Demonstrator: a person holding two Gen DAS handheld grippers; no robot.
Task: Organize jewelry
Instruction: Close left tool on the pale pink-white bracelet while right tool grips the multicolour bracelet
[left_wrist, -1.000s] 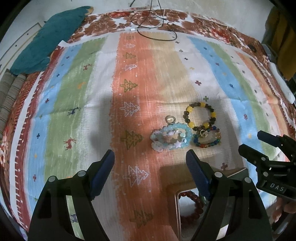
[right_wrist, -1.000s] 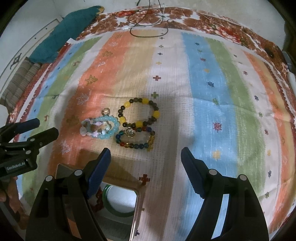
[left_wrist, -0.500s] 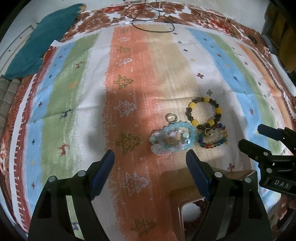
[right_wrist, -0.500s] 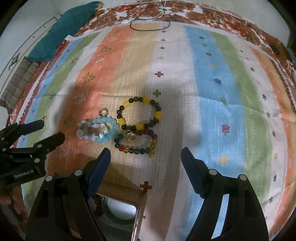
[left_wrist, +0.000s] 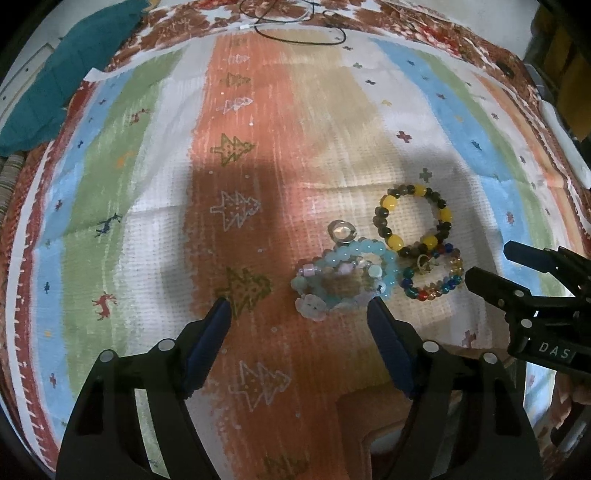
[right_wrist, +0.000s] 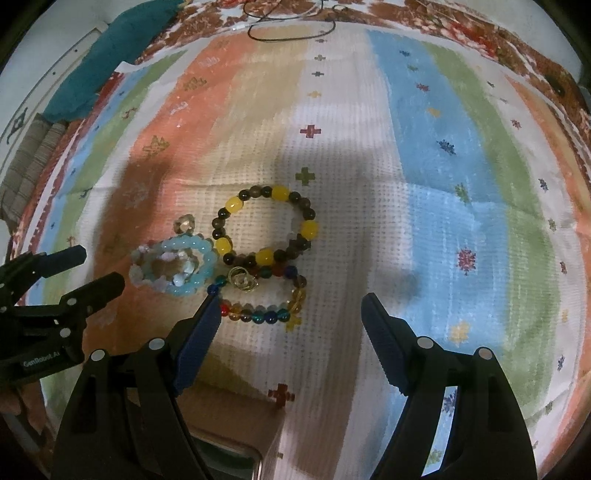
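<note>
On the striped cloth (left_wrist: 155, 155), both tongs have advanced: left tongs (left_wrist: 297, 325) spread near the blue bracelet (left_wrist: 347, 275), right tongs (right_wrist: 290, 314) spread over the multicolour bracelet (right_wrist: 266, 295); pickup likely next.

A striped cloth (left_wrist: 332, 122) patterned with trees, deer and crosses covered the surface, with a teal fabric (left_wrist: 70, 70) bunched at its far left corner and a thin black cord (left_wrist: 301, 31) looped along its far edge near a brown floral border (right_wrist: 443, 22).
</note>
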